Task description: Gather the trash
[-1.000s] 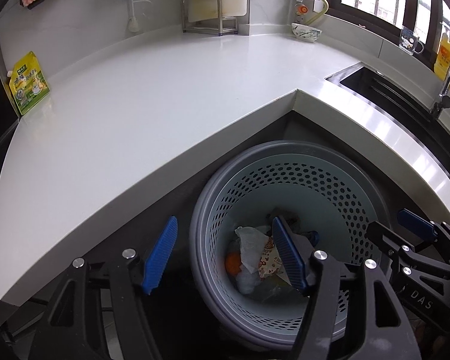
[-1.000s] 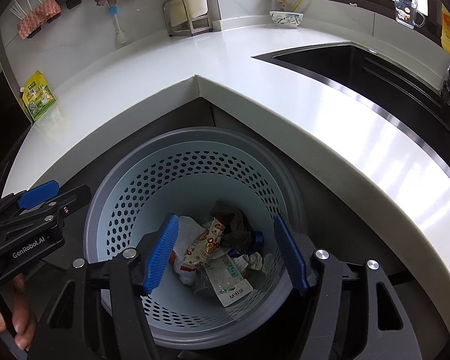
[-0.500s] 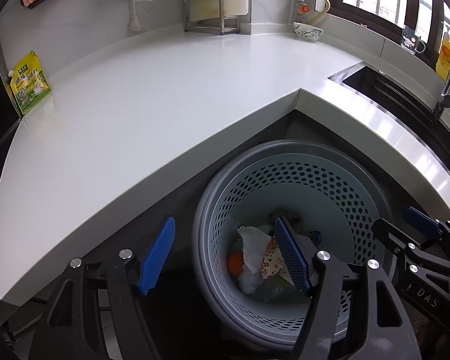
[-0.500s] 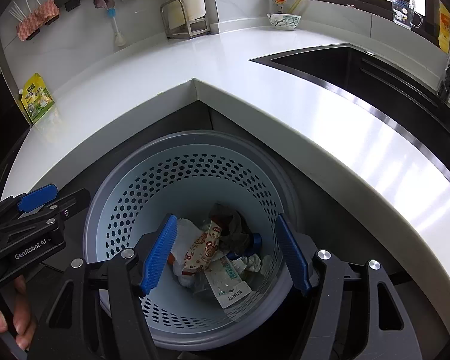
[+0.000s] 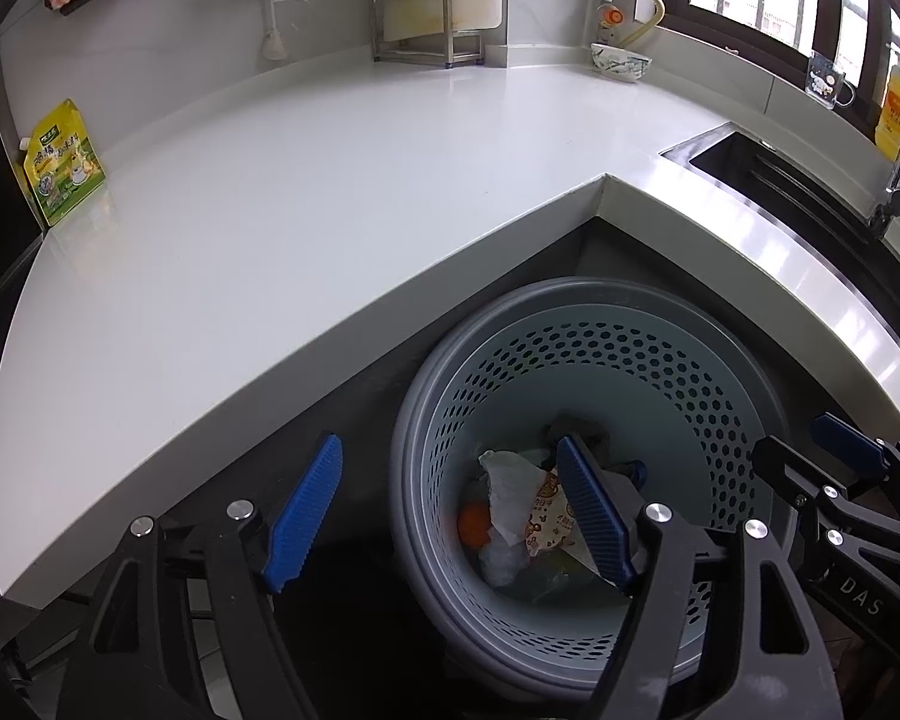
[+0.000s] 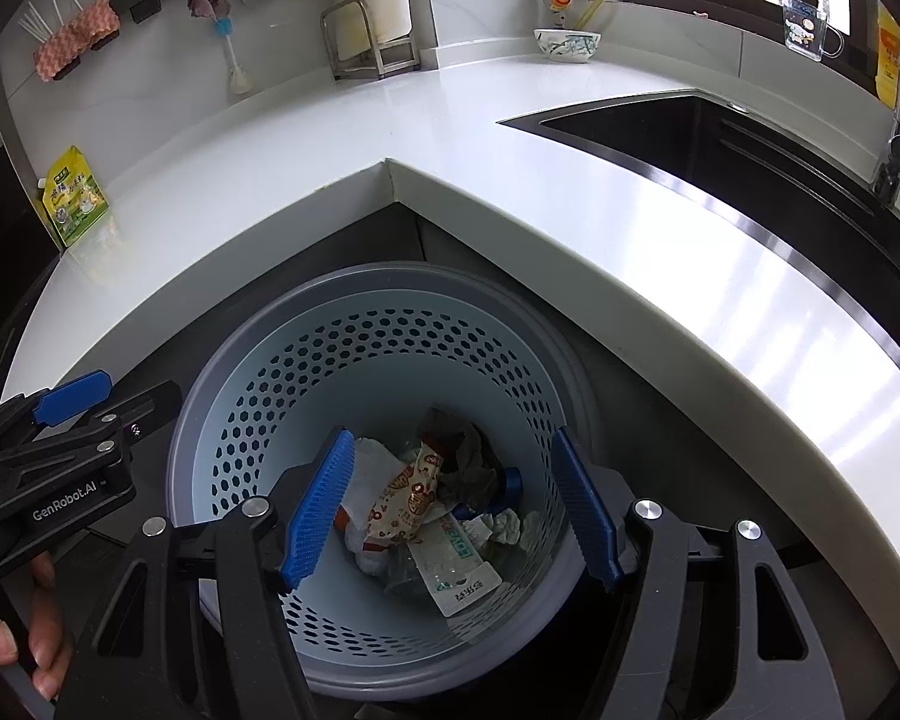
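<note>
A round perforated light-blue trash basket stands on the floor below the counter corner. It holds several pieces of trash: a patterned snack wrapper, white tissue, a clear packet, a dark rag. My left gripper is open and empty, over the basket's left rim. My right gripper is open and empty, above the basket's middle. Each gripper shows in the other's view, the right one and the left one.
A white L-shaped counter wraps the corner. A yellow-green pouch stands at its left end. A metal rack, a bowl and a dark sink with faucet lie beyond.
Both grippers have risen and drawn back slightly from the basket. They stay open and empty. The trash has not moved.
</note>
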The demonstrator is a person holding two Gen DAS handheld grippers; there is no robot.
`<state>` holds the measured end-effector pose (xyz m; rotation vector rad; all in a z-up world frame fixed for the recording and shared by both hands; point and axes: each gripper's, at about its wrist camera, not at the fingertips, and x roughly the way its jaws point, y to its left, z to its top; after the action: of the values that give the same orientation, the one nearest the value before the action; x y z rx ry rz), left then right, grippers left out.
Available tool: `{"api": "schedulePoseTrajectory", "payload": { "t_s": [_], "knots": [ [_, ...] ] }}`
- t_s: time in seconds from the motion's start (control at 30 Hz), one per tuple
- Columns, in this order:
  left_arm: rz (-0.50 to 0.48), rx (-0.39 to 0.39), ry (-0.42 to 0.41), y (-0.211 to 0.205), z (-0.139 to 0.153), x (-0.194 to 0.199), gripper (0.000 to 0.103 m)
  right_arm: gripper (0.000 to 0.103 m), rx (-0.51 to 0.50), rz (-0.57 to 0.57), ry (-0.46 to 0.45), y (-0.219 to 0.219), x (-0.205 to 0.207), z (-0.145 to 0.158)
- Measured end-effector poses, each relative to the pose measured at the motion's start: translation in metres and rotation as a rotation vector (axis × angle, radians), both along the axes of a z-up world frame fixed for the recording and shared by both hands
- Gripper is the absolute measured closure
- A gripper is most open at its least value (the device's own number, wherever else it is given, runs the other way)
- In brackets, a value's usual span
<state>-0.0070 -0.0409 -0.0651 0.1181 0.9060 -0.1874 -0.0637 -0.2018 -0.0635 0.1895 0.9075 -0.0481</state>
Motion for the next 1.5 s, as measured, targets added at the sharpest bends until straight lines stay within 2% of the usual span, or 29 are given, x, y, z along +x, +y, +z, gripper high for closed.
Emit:
{"api": "schedulePoseTrajectory", "payload": {
  "t_s": [0.07, 0.27, 0.83, 1.2, 1.5],
  "knots": [
    [0.003, -0.005, -0.002, 0.0011, 0.0005, -0.0001, 0.024, 0.038, 0.0, 0.001, -0.002, 0.0002, 0.0, 0.0003],
    [0.006, -0.01, -0.003, 0.0028, 0.0009, -0.0005, 0.023, 0.038, -0.004, 0.001, -0.005, 0.0004, -0.0007, 0.0013],
    [0.026, 0.001, -0.015, 0.0043, 0.0017, -0.001, 0.009, 0.038, -0.003, -0.001, -0.005, -0.0005, -0.0006, 0.0013],
    [0.056, 0.044, -0.042, 0.0061, 0.0058, -0.0015, 0.007, 0.037, -0.004, 0.0, -0.003, -0.0023, -0.0013, 0.0015],
    [0.067, 0.036, -0.028, 0.0079, 0.0055, 0.0002, 0.007, 0.037, -0.007, 0.0, -0.003, -0.0023, -0.0023, 0.0012]
  ]
}}
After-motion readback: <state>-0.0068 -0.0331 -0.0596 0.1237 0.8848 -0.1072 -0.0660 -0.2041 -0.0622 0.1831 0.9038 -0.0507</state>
